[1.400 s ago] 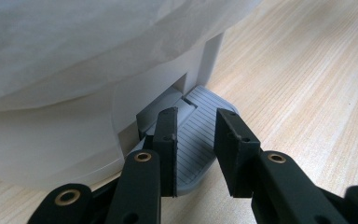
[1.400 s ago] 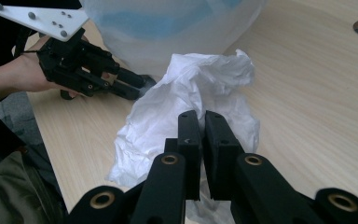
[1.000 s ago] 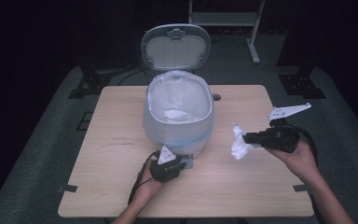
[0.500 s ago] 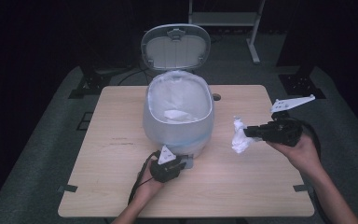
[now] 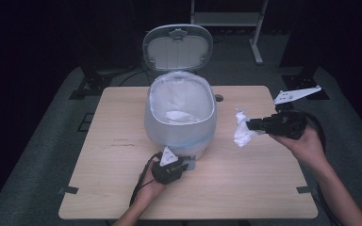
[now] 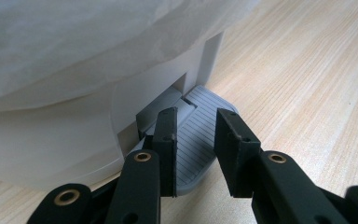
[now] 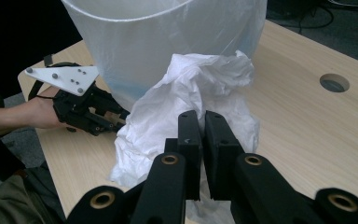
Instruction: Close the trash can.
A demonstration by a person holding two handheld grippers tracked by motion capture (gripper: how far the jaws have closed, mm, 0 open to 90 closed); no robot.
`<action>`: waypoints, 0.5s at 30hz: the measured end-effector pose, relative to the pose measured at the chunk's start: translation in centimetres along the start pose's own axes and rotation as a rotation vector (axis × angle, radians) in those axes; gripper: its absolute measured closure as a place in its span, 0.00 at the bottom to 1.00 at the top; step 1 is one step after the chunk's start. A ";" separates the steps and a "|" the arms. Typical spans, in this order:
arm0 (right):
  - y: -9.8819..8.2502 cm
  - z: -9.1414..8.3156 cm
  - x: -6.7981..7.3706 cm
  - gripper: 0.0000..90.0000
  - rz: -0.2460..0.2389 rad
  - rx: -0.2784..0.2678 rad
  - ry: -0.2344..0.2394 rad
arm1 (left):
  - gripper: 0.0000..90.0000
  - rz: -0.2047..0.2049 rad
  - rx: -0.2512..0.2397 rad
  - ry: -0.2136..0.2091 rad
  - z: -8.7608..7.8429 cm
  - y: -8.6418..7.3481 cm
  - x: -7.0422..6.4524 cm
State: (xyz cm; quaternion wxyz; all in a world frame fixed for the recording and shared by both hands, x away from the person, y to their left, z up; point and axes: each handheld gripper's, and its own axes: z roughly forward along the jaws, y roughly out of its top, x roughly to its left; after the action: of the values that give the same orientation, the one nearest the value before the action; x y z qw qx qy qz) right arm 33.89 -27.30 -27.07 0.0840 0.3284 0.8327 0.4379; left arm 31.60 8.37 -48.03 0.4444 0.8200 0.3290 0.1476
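Crumpled tissue is held up right of the bin.
It is pinched by the right tool; the left tool, spread, is set at the bin's pedal.

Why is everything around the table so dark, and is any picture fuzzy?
High view: light falls on the table and bin while the room behind stays nearly black, and the picture looks soft. Left gripper view: the pedal looks sharp, the bin liner up close blurs. Right gripper view: the crumpled paper looks bright and clear.
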 end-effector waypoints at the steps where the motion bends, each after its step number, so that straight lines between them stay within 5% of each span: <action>1: 0.2 0.0 0.0 0.95 0.002 0.003 0.000 | 0.78 -0.001 0.000 -0.001 0.0 0.0 0.0; 15: 1.5 -0.5 0.0 0.95 0.011 -0.018 0.007 | 0.78 -0.005 0.001 -0.003 0.0 0.0 0.1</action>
State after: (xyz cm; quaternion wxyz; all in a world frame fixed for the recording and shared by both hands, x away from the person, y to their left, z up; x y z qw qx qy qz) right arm 34.39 -27.04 -25.54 0.0813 0.3307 0.8271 0.4471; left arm 31.67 8.45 -48.02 0.4447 0.8197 0.3305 0.1449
